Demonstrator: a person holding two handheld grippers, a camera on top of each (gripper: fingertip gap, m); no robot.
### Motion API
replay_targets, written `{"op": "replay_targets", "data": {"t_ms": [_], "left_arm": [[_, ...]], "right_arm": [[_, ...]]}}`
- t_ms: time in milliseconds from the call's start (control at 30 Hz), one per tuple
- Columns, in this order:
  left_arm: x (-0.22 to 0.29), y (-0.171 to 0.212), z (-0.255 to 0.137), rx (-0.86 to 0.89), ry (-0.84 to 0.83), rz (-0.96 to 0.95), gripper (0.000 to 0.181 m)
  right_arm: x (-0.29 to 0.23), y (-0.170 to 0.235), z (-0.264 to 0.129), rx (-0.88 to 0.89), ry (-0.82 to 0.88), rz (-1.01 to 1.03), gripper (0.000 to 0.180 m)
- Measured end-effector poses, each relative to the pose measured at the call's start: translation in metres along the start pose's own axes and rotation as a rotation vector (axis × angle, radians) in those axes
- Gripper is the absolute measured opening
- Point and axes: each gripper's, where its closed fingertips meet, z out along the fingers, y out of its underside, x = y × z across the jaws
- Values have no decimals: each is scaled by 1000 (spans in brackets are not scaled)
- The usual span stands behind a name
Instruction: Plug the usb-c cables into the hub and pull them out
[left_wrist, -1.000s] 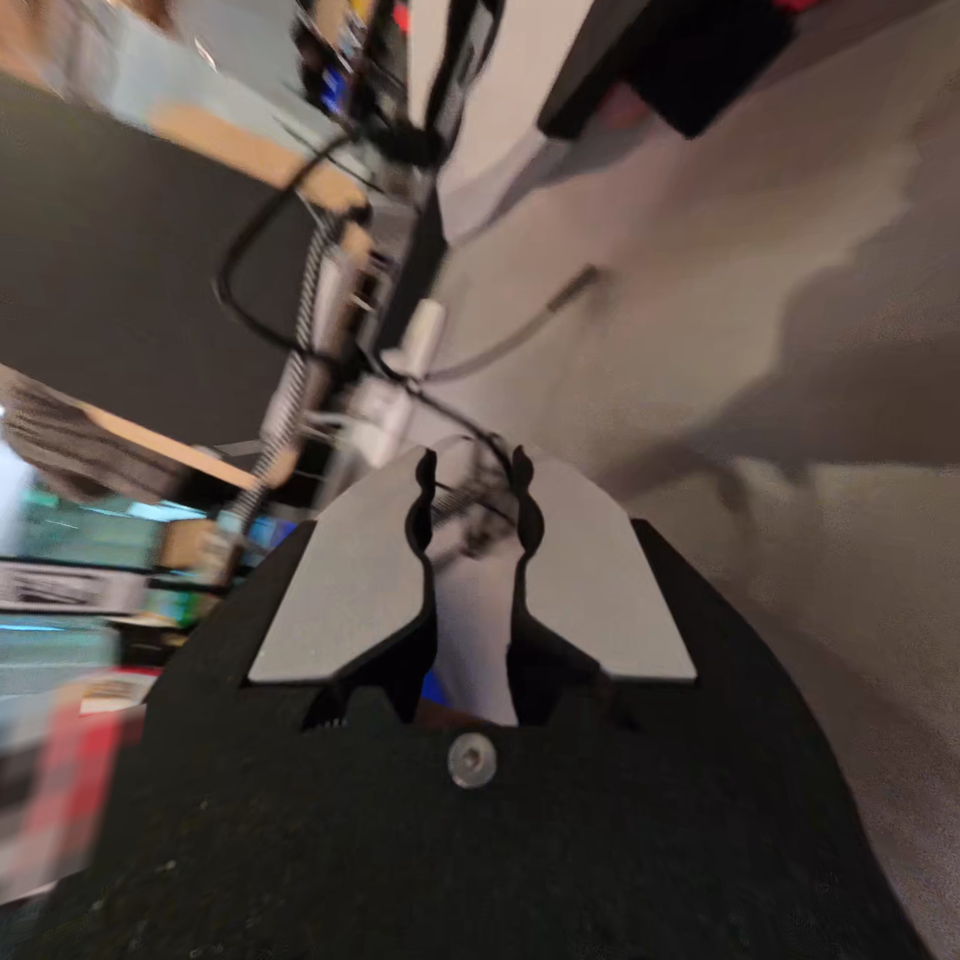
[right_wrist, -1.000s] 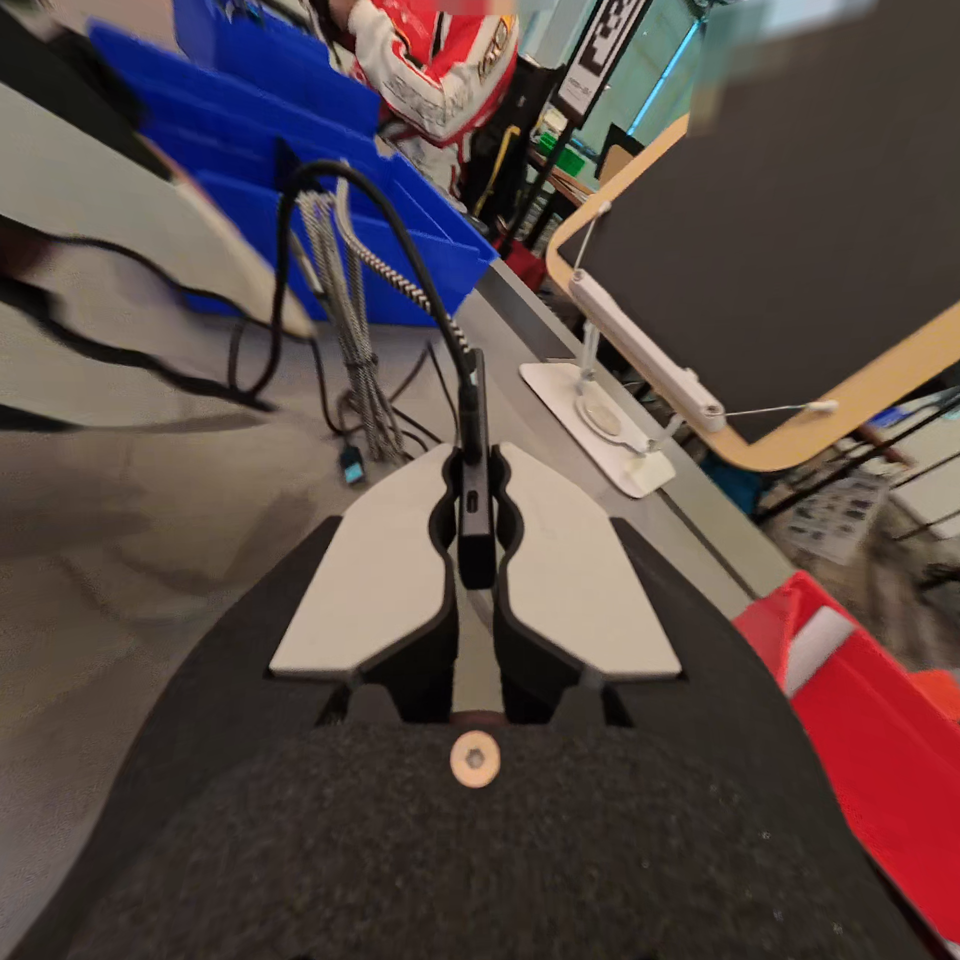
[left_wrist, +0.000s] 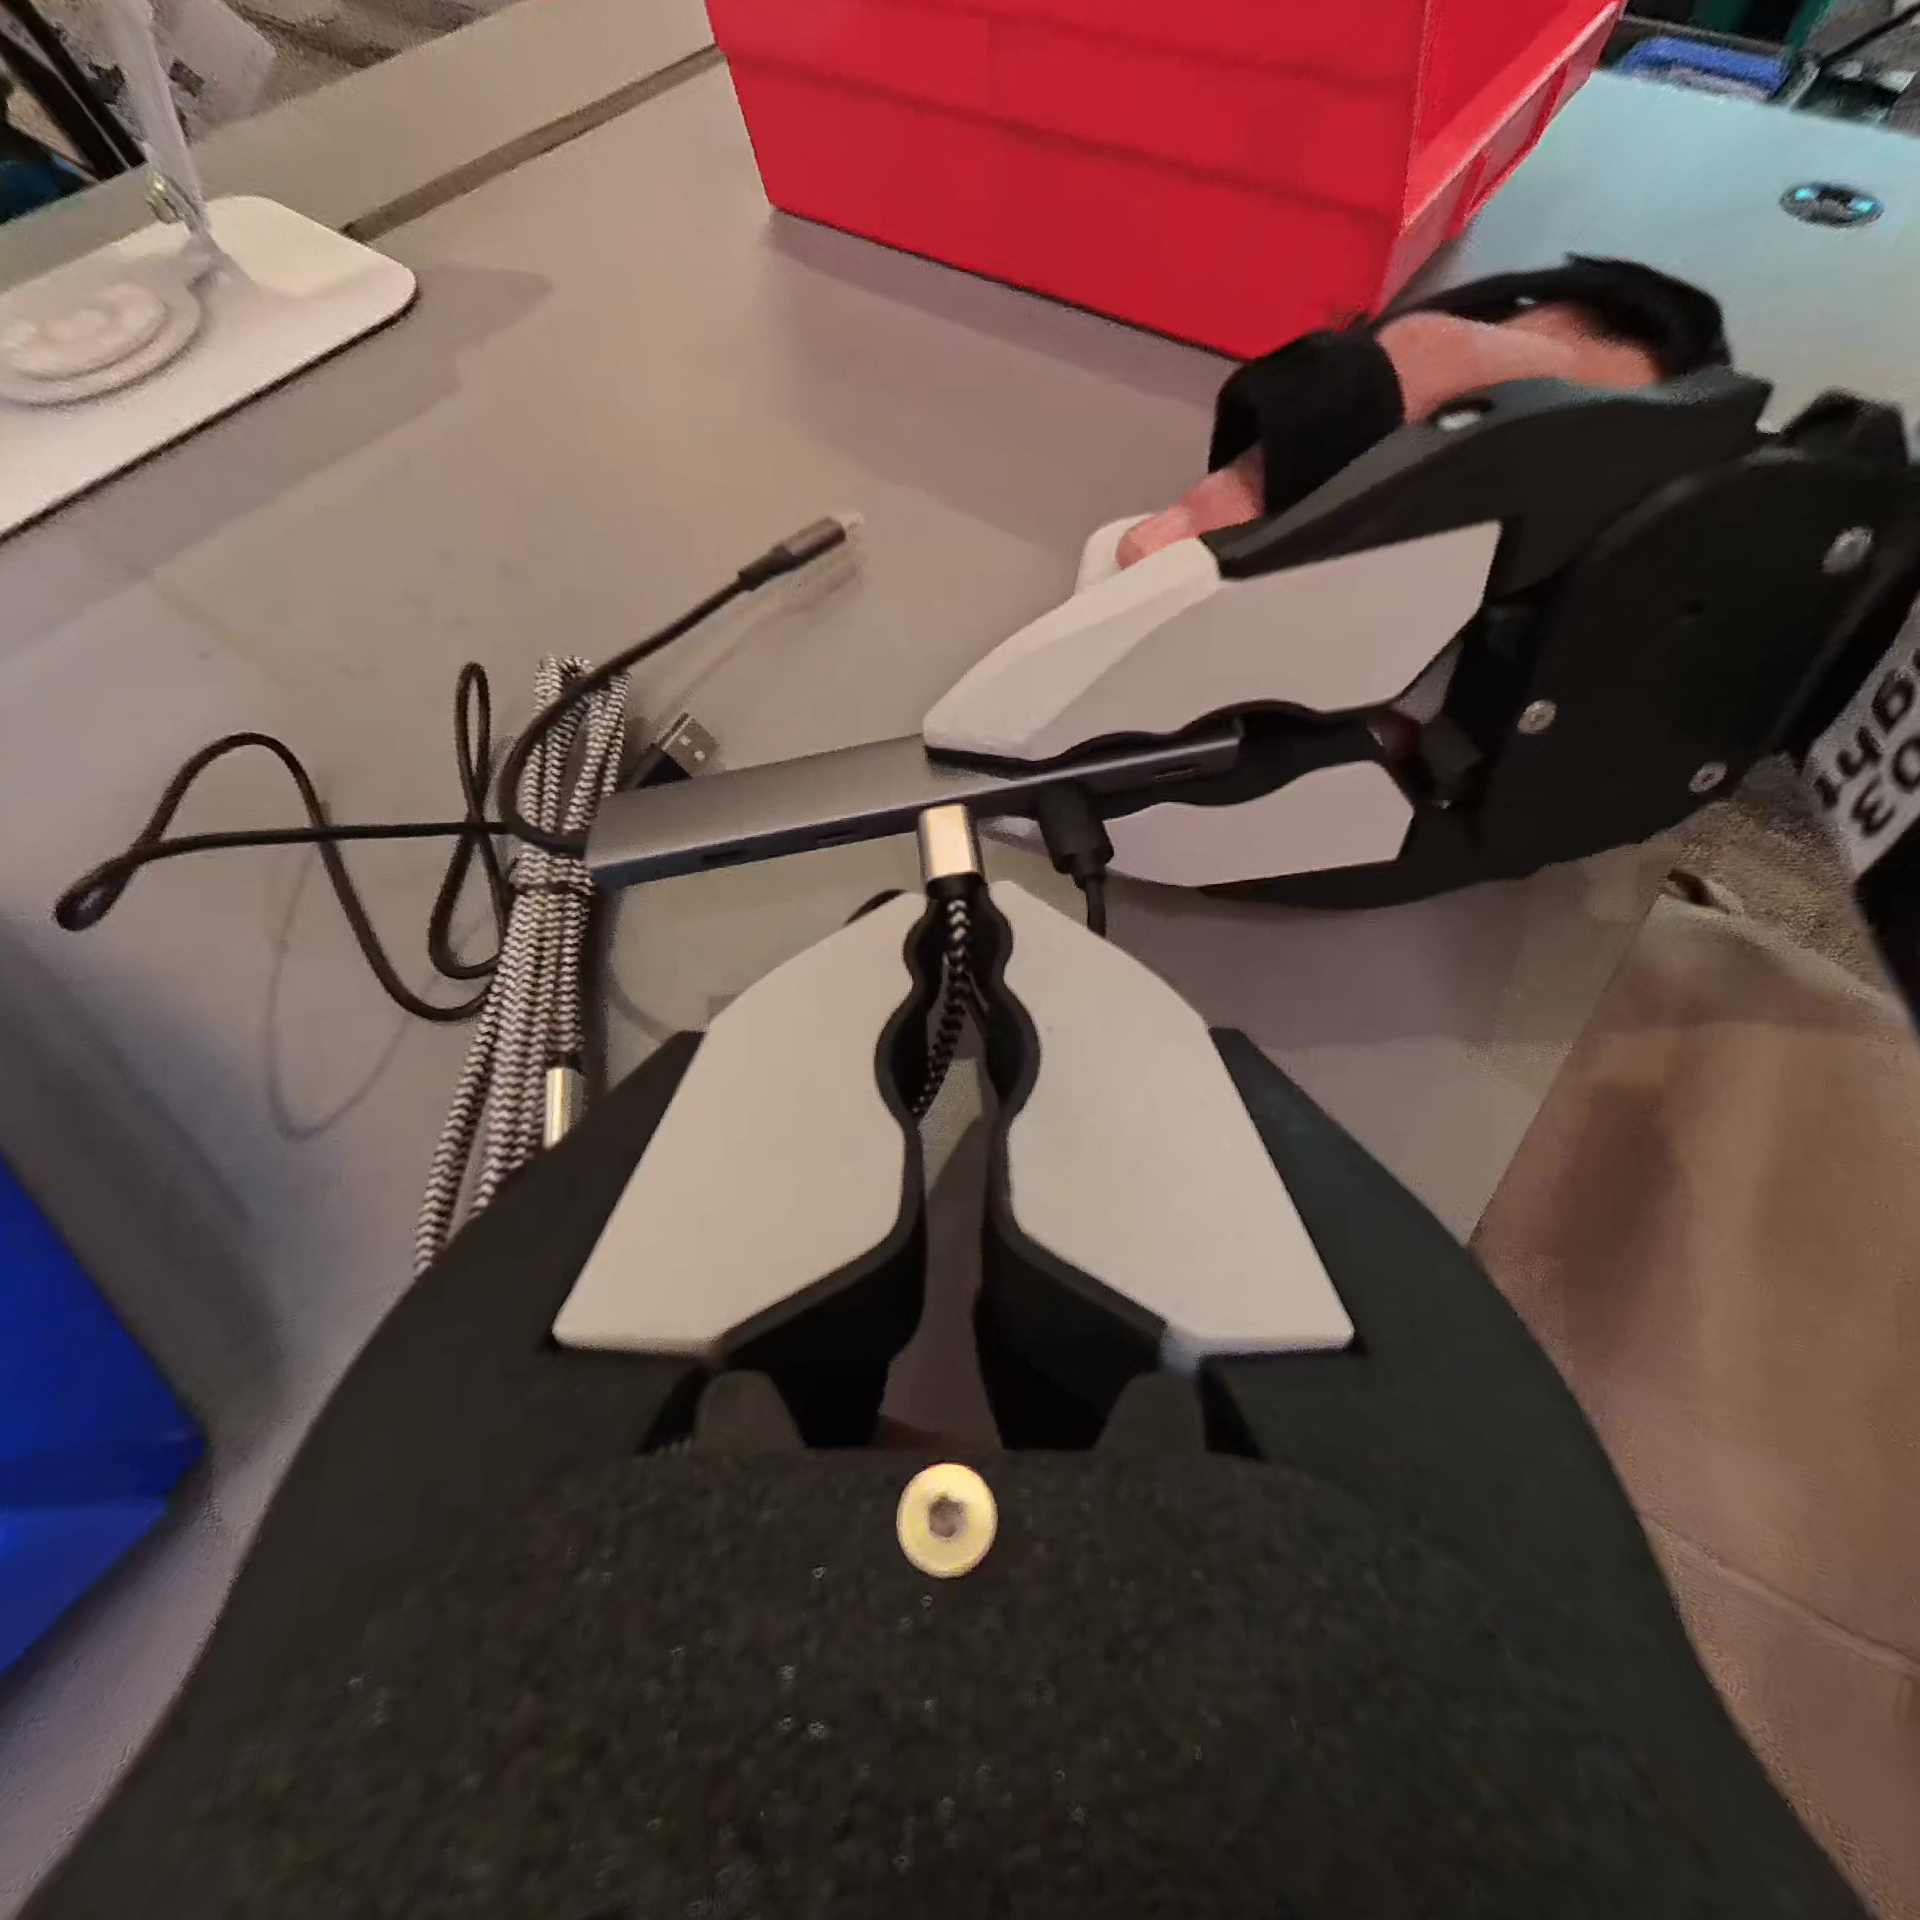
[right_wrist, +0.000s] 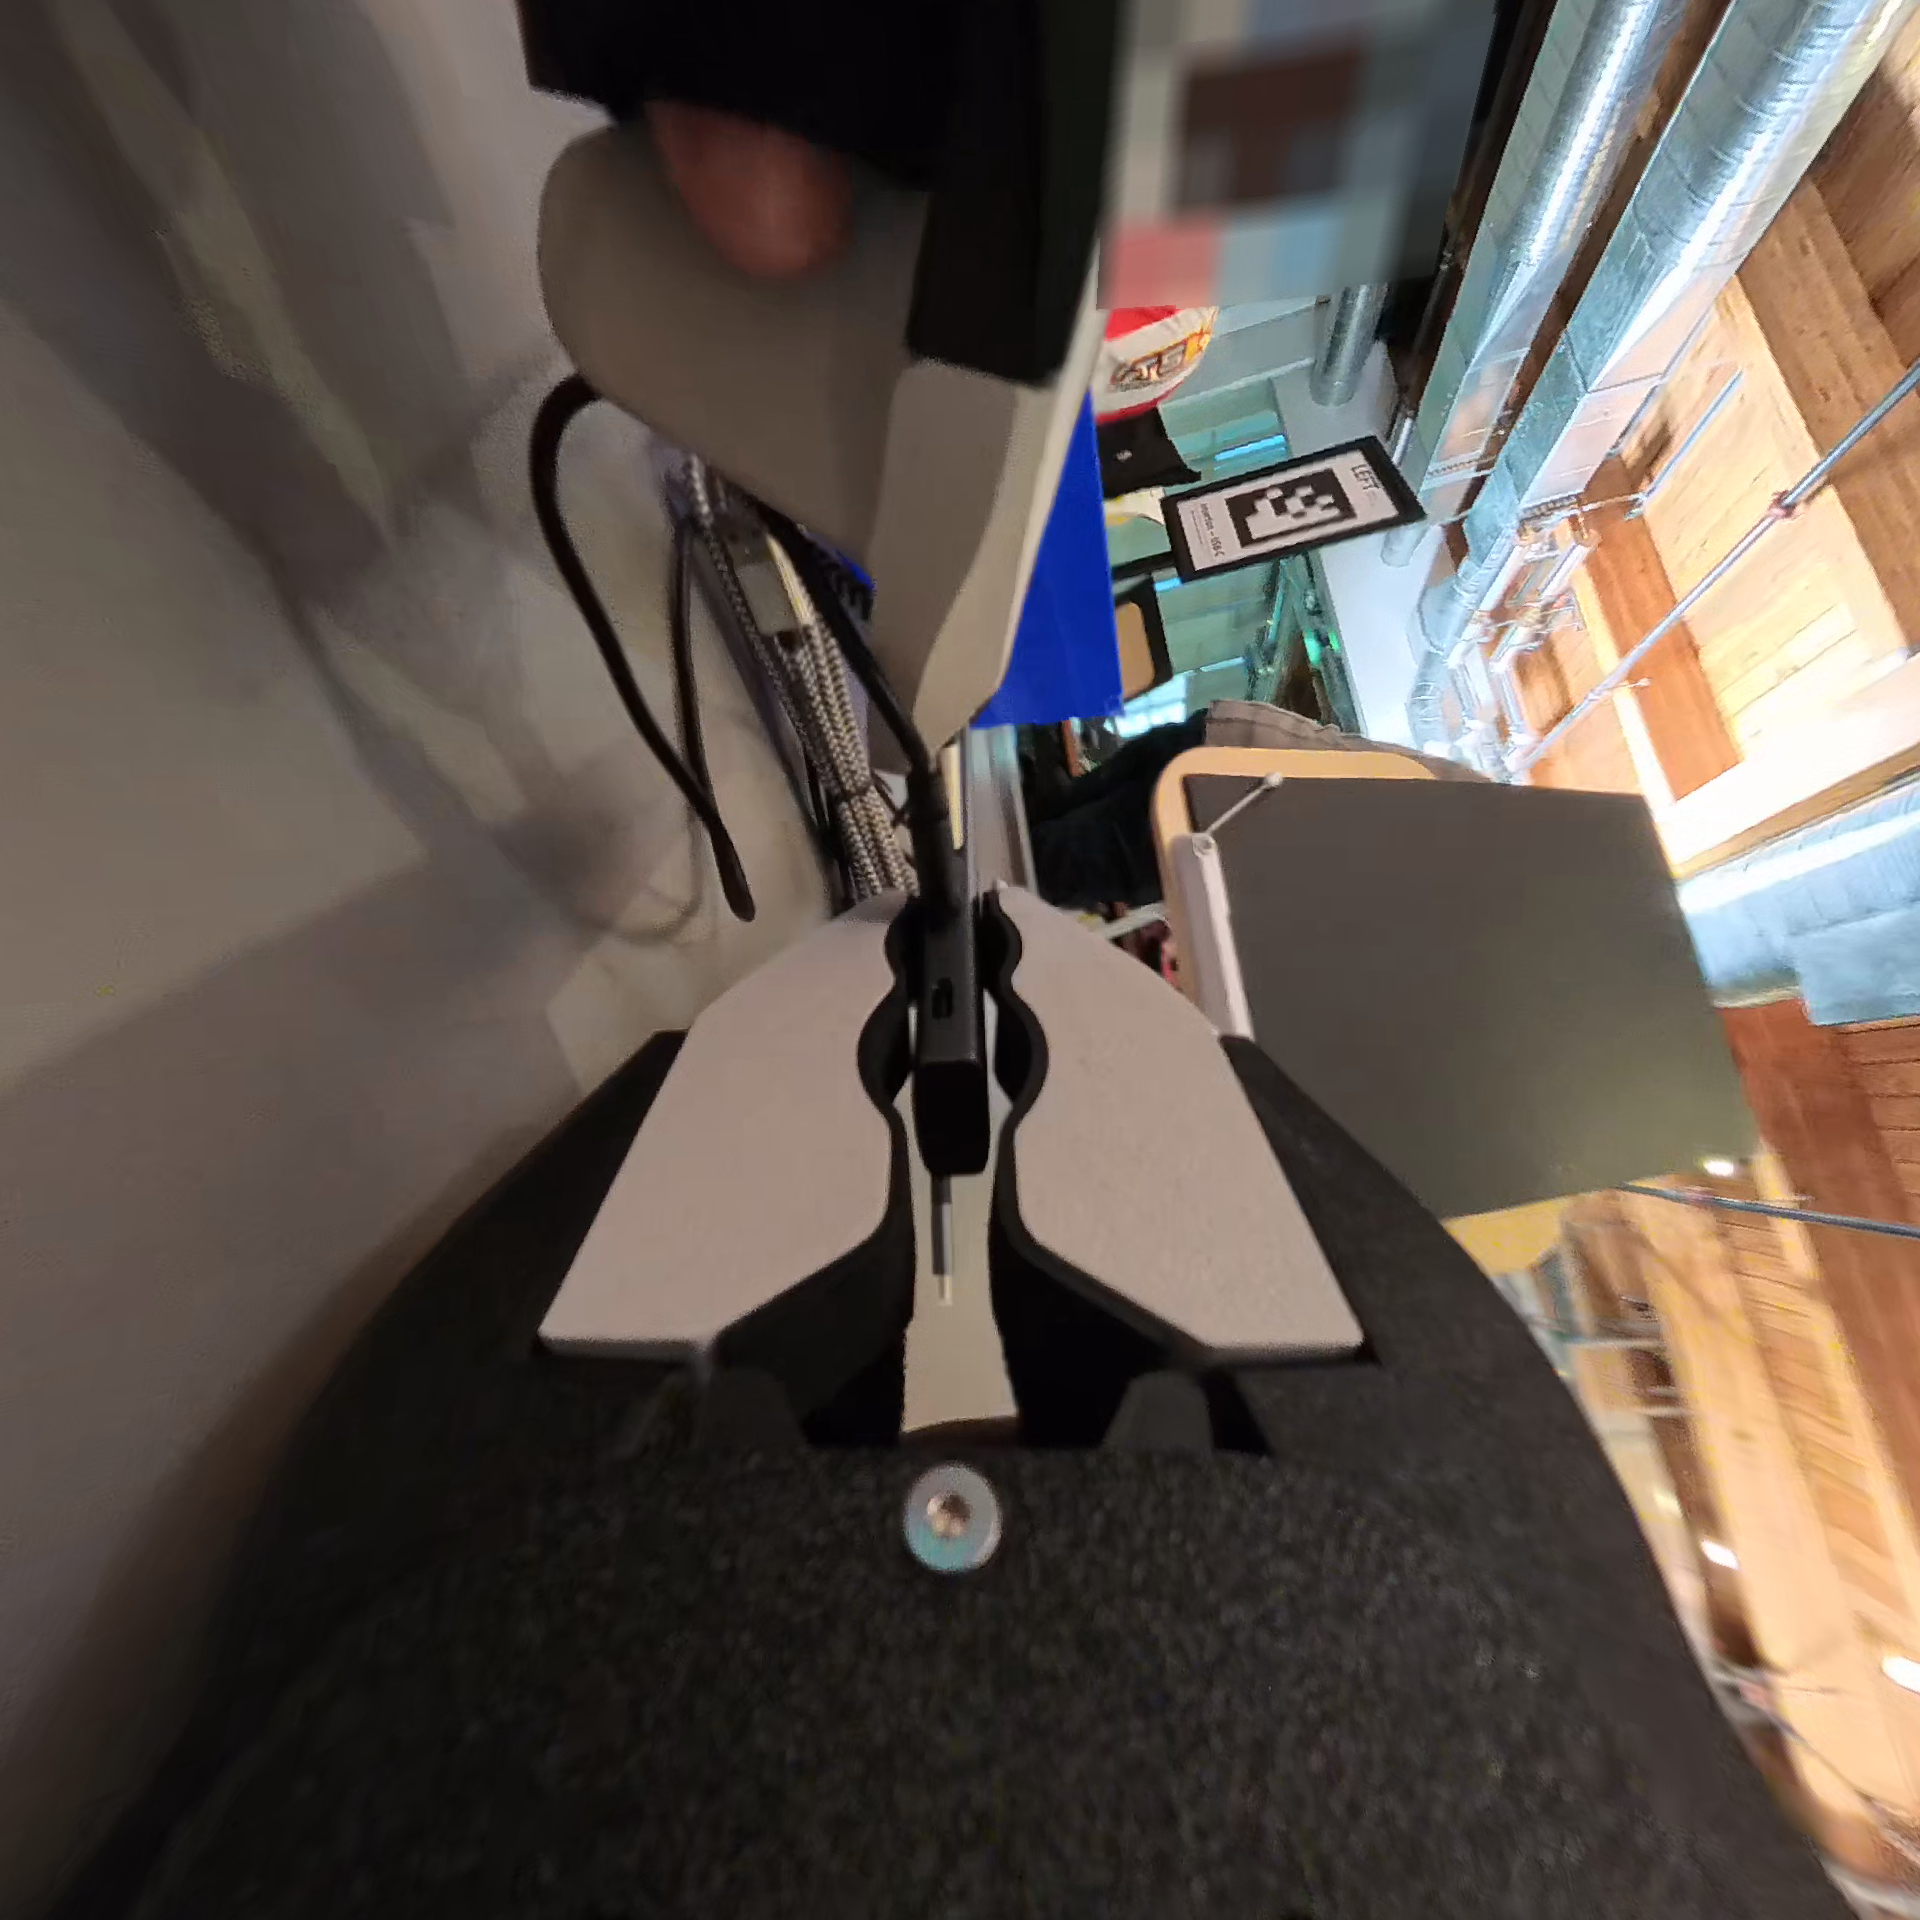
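The left gripper points forward and slightly down over the grey table, its jaws pressed together on the braided cable just behind that cable's silver plug. The plug's tip meets the near long edge of the hub; whether it is fully seated cannot be told.

The right gripper reaches in from the right, turned on its side so one white finger lies over the hub and the other under it. Its jaws pinch the right end of the hub, holding the slim grey bar level above the table. A person's hand in a black fingerless glove wraps the gripper's handle. A black plug sits in the hub's near edge close to those fingers.

In the right wrist view, rolled sideways, the hub appears edge-on between the jaws.

Behind the hub a loose black cable loops across the table beside a bundled braided cable. A red bin stands at the far side and a blue bin at the near left; the contents of both are out of view. A white stand base rests at the far left.
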Motion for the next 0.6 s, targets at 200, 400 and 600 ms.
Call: {"op": "replay_targets", "data": {"t_ms": [200,400,600], "left_arm": [[-22,-2,-14,29,-52,12,4],[-21,-8,-34,137,-76,196,4],[16,-16,-43,229,-46,443,4]], "right_arm": [[-9,2,-21,24,-286,492,41],[-5,-33,-37,35,-811,1372,58],[16,-63,-40,371,-1269,1926,39]]}}
